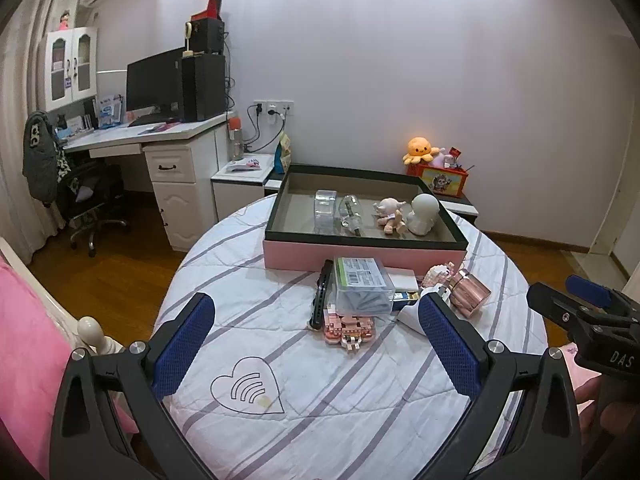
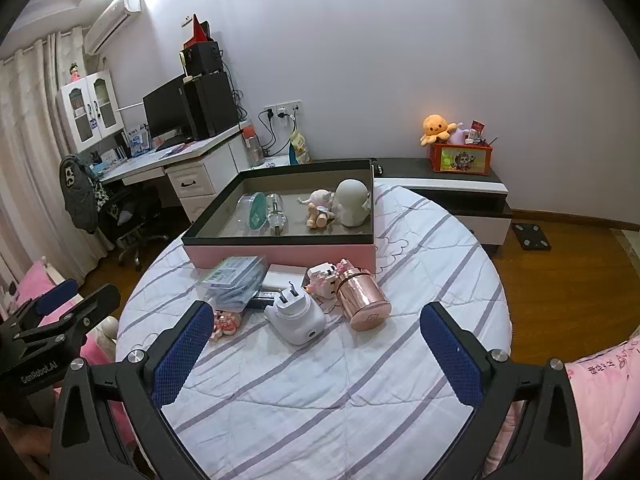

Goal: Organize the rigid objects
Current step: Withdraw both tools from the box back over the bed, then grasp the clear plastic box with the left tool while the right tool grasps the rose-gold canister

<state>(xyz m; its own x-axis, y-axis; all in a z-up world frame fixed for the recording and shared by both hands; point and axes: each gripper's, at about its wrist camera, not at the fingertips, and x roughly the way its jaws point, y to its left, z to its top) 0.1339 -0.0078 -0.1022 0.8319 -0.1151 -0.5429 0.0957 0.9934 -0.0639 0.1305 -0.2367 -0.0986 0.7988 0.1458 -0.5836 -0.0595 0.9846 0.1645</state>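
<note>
- Clearly both idle: left gripper (image 1: 316, 344) spread wide, pinching nothing, hovering low over the striped quilt (image 1: 320, 420); right gripper (image 2: 316, 350) likewise spread and empty, on the other side of the pile.
- Already in the tray (image 2: 280, 246): a clear box (image 1: 325, 210), a glass bottle (image 1: 352, 214) lying flat, a small doll (image 1: 390, 214) and a white figure (image 1: 424, 212), all 4 near the front wall.
- Left to sort, bunched just in front of the tray on the bed: a plastic case (image 1: 360, 286), a white plug (image 2: 295, 316), a copper can (image 2: 362, 300), 2 pink brick models (image 1: 348, 326) (image 2: 326, 278), a flat white box (image 2: 286, 272) and a dark bar (image 1: 322, 300).
- Plug: probably light, hard, smooth-shelled; best pinched across the flat sides of the body, away from the pins, since the rounded corners look likely to slip.
- Can: lying tilted, glossy metal, likely slick and prone to rolling on the soft quilt; safer taken across the middle of the barrel with pads square to it, not by the rim.
- Brick models: rigid but probably brittle at the joints; hold low and across the widest block, gently.
- Case: resting on top of other items, thin clear walls that may flex; grip across the short sides near the lid seam.
- Quilt gives underfoot, so pressing down to scoop would sink things rather than lift them.
</note>
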